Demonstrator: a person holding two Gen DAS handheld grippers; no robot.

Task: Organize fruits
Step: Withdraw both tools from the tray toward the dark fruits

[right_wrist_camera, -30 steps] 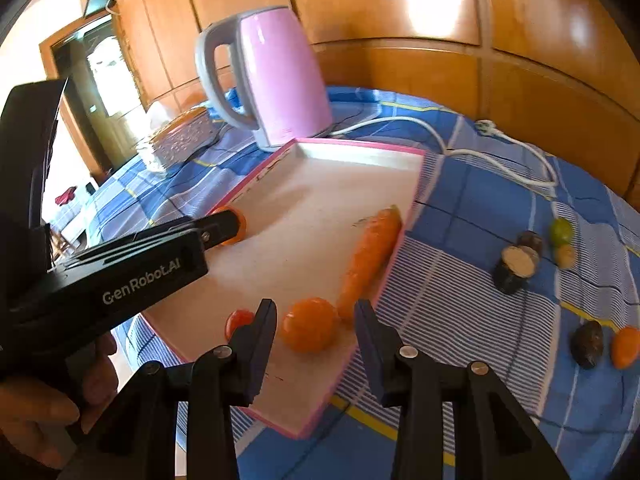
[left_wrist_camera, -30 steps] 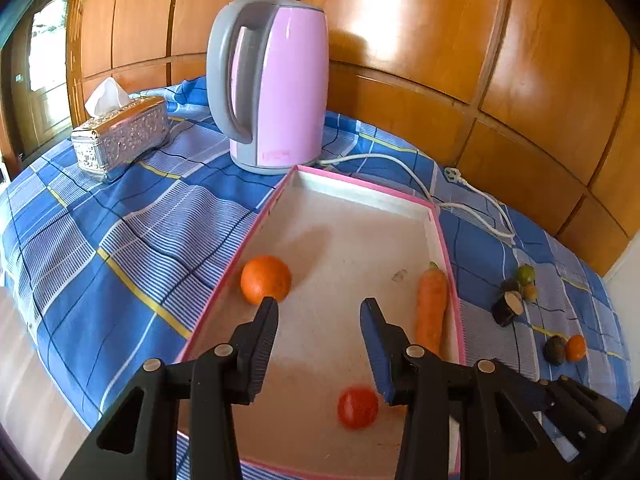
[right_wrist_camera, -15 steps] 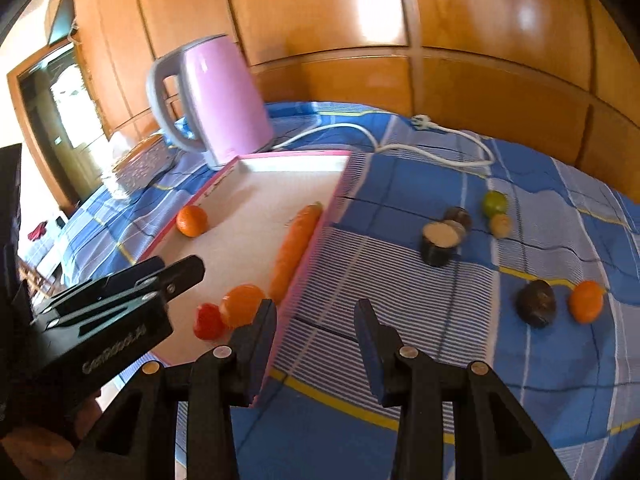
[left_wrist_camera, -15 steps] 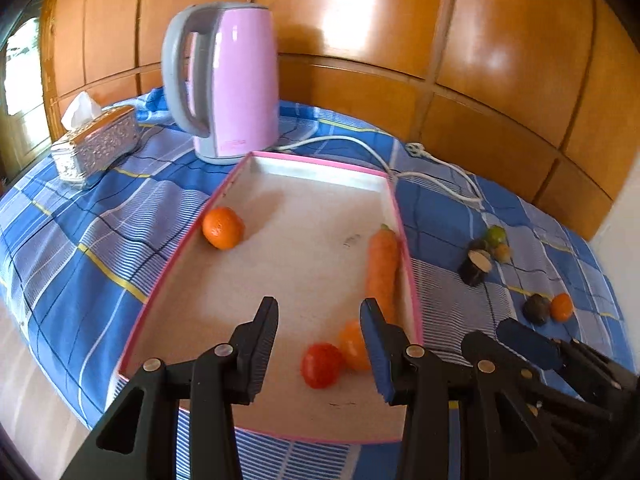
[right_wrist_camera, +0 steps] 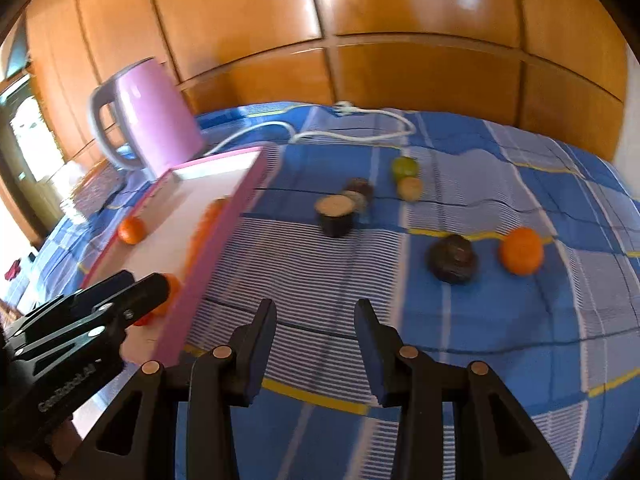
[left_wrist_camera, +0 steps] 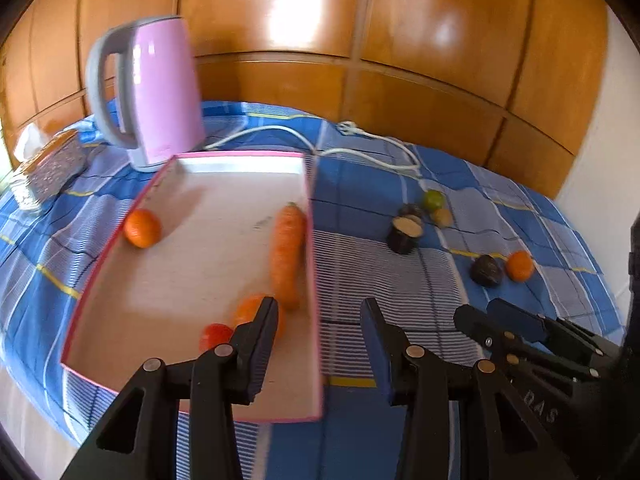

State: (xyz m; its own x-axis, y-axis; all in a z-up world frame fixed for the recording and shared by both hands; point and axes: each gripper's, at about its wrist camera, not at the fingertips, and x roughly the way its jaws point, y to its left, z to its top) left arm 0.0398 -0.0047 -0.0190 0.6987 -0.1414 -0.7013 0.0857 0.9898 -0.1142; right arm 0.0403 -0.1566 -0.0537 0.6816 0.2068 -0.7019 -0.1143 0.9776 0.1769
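A pink-rimmed tray [left_wrist_camera: 188, 264] [right_wrist_camera: 224, 224] holds an orange [left_wrist_camera: 142, 228] [right_wrist_camera: 130, 229], a carrot [left_wrist_camera: 286, 254], a second orange [left_wrist_camera: 246, 310] and a small red tomato [left_wrist_camera: 214, 334]. On the blue checked cloth to its right lie a cut dark fruit [right_wrist_camera: 335, 215] [left_wrist_camera: 405, 233], a green lime [right_wrist_camera: 405, 167], a small tan fruit [right_wrist_camera: 409, 188], a dark round fruit [right_wrist_camera: 453, 258] [left_wrist_camera: 485, 271] and an orange [right_wrist_camera: 521, 250] [left_wrist_camera: 519, 266]. My left gripper [left_wrist_camera: 318, 334] is open and empty over the tray's near right rim. My right gripper [right_wrist_camera: 316, 336] is open and empty above the cloth, short of the loose fruit.
A pink electric kettle [left_wrist_camera: 154, 88] [right_wrist_camera: 146, 116] stands behind the tray, its white cord [left_wrist_camera: 360, 152] running across the cloth. A silver tissue box [left_wrist_camera: 44, 166] sits at far left. Wood panelling backs the table. The right gripper shows in the left wrist view [left_wrist_camera: 520, 328].
Both grippers have swung right, away from the tray's middle. The right gripper released the second orange into the tray earlier and now faces the loose fruit on the cloth.
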